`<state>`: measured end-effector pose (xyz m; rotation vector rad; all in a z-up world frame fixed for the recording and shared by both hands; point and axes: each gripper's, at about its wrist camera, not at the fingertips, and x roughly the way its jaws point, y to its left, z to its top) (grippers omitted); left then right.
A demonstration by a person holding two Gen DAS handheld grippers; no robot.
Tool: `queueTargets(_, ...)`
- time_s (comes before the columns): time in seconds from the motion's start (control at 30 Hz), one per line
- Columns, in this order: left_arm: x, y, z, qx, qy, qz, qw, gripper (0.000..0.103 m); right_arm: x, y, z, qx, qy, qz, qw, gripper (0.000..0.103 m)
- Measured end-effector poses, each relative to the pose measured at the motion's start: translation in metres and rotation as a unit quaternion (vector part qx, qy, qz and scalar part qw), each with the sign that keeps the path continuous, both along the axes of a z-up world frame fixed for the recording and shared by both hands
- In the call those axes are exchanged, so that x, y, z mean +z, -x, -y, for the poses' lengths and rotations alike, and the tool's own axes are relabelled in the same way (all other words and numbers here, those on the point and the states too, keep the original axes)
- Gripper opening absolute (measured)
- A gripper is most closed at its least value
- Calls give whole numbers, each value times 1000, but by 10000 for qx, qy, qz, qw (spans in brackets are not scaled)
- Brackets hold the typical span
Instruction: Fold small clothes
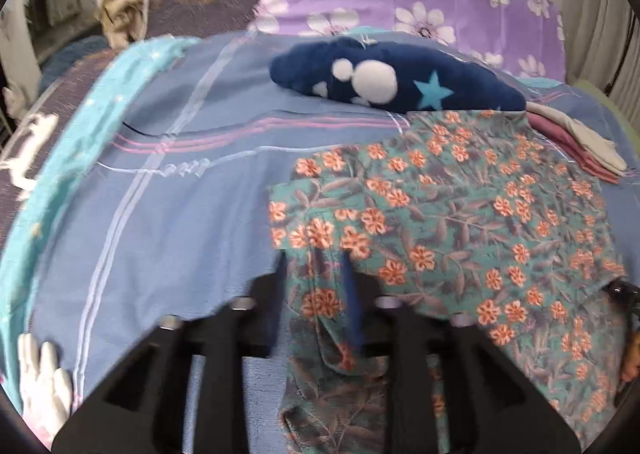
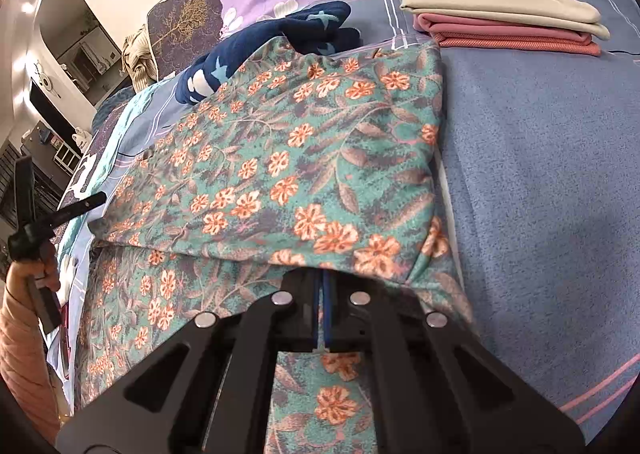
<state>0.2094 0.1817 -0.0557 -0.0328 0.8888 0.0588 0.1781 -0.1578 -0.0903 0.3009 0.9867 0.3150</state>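
Right gripper (image 2: pixel 322 294) fingers clenched on near edge of floral garment (image 2: pixel 304 158); left gripper (image 1: pixel 316 278) fingers parted, fabric between. Garment mid-bed, half folded. Risk: one-sided hold skews fold.

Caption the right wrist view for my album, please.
Right gripper shut on floral garment on bed, beside folded stack.
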Motion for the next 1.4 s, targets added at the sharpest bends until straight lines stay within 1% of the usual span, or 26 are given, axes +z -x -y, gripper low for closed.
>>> queueTargets(0.13, 19, 11, 26, -566, 470, 508, 9960, 33, 7, 9, 2, 54, 189, -9, 9998, 0)
queueTargets(0.2, 11, 8, 43, -884, 484, 382, 9942, 33, 13, 16, 6, -27, 447, 16, 9990, 0)
queueTargets(0.3, -34, -3, 62, -1014, 194, -286, 9942, 35, 18, 27, 30, -552, 670, 15, 9962, 0)
queueTargets(0.33, -43, 0, 64, -969, 117, -15, 9952, 38, 18, 31, 40, -691, 576, -29, 9959, 0)
queueTargets(0.37, -43, 3, 64, -975, 85, 68, 9952, 38, 16, 35, 50, -756, 375, -104, 9964, 0)
queueTargets(0.47, -42, 3, 59, -899, 180, 51, 9958, 38, 20, 43, 55, -664, 360, -145, 9970, 0)
queueTargets(0.53, -41, 4, 60, -904, 91, 53, 9958, 38, 35, 46, 54, -604, 348, 54, 9976, 5)
queueTargets(0.57, -42, 5, 61, -905, 16, 45, 9959, 38, 48, 46, 55, -620, 286, 267, 9973, 12)
queueTargets(0.6, -43, 4, 63, -906, -27, 47, 9959, 38, 58, 43, 58, -652, 236, 414, 9967, 24)
queueTargets(0.63, -43, 5, 66, -905, -92, 51, 9958, 38, 67, 37, 62, -700, 191, 528, 9960, 29)
queueTargets(0.67, -43, 6, 69, -906, -132, 51, 9958, 39, 74, 25, 67, -733, 166, 555, 9956, 39)
queueTargets(0.7, -42, 6, 70, -907, -151, 52, 9958, 39, 77, 4, 70, -613, 118, 459, 9970, 47)
queueTargets(0.77, -43, 5, 69, -903, -112, 59, 9958, 39, 73, -29, 73, -559, 98, 369, 9977, 48)
queueTargets(0.83, -43, 6, 67, -900, -47, 65, 9959, 39, 58, -74, 77, -689, 159, 89, 9975, 49)
queueTargets(0.9, -43, 6, 68, -900, -46, 66, 9959, 39, 41, -103, 77, -682, -42, -210, 9974, 59)
queueTargets(0.93, -43, 6, 69, -899, -77, 68, 9959, 39, 32, -115, 73, -658, -190, -368, 9970, 59)
queueTargets(0.97, -43, 6, 70, -899, -101, 69, 9959, 39, 23, -125, 68, -627, -335, -522, 9961, 52)
queueTargets(1.0, -42, 7, 70, -899, -120, 72, 9959, 39, 20, -129, 61, -552, -337, -545, 9964, 12)
queueTargets(1.03, -42, 6, 70, -900, -113, 73, 9959, 39, 23, -130, 54, -453, -230, -472, 9976, 5)
queueTargets(1.1, -42, 6, 69, -901, -76, 78, 9959, 39, 50, -114, 41, -587, 439, 289, 9969, 3)
queueTargets(1.13, -42, 6, 69, -903, -44, 82, 9959, 39, 56, -108, 39, -631, 606, 470, 9951, 3)
queueTargets(1.2, -42, 6, 68, -906, -33, 82, 9958, 39, 48, -111, 38, -703, 974, 421, 9919, 4)
queueTargets(1.27, -42, 7, 68, -906, -42, 85, 9958, 39, 20, -125, 39, -725, 1516, -39, 9858, 5)
queueTargets(1.33, -42, 7, 68, -905, -50, 95, 9958, 39, 18, -123, 44, -710, 1420, 38, 9873, 5)
queueTargets(1.37, -41, 7, 68, -904, -48, 96, 9959, 39, 27, -122, 45, -799, 1418, 83, 9866, 10)
queueTargets(1.4, -40, 8, 68, -903, -40, 99, 9959, 40, 36, -120, 46, -921, 1452, 174, 9849, 23)
